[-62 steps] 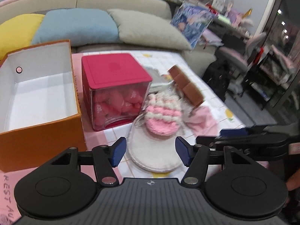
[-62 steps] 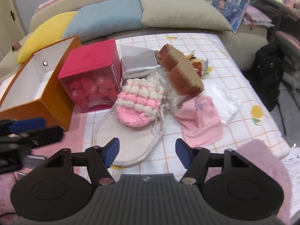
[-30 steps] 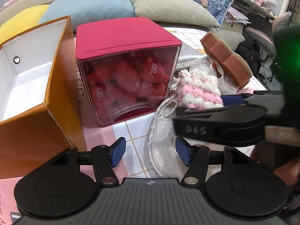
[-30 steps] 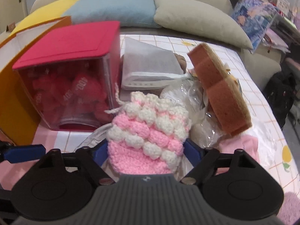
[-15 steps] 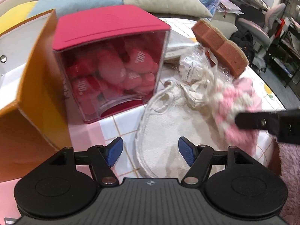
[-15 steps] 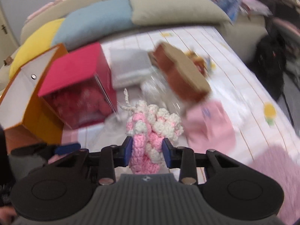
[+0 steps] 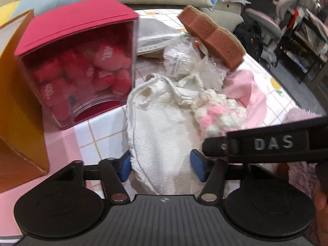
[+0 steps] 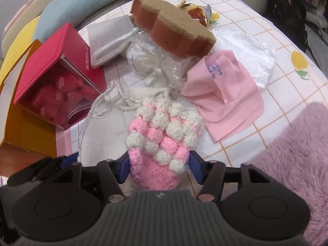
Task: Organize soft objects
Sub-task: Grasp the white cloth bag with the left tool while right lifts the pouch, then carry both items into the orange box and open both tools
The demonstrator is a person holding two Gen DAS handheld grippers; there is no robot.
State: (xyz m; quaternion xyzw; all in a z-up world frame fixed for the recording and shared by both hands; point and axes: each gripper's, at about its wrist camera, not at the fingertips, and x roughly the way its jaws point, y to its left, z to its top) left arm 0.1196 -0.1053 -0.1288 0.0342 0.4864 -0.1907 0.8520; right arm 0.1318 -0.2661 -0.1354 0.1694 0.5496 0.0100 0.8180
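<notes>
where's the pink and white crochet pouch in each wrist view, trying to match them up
Left wrist: the crochet pouch sits right of centre, above the other hand-held gripper's dark finger.
Right wrist: the pouch is at lower centre, between the blue pads.
Shared landmark: the red-lidded clear box, left of the pouch in both.

Left claw (image 7: 162, 167) closing, right claw (image 8: 160, 167) opening

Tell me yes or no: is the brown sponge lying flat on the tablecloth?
No, the brown sponge rests tilted on crinkled clear plastic bags, one end raised.
</notes>
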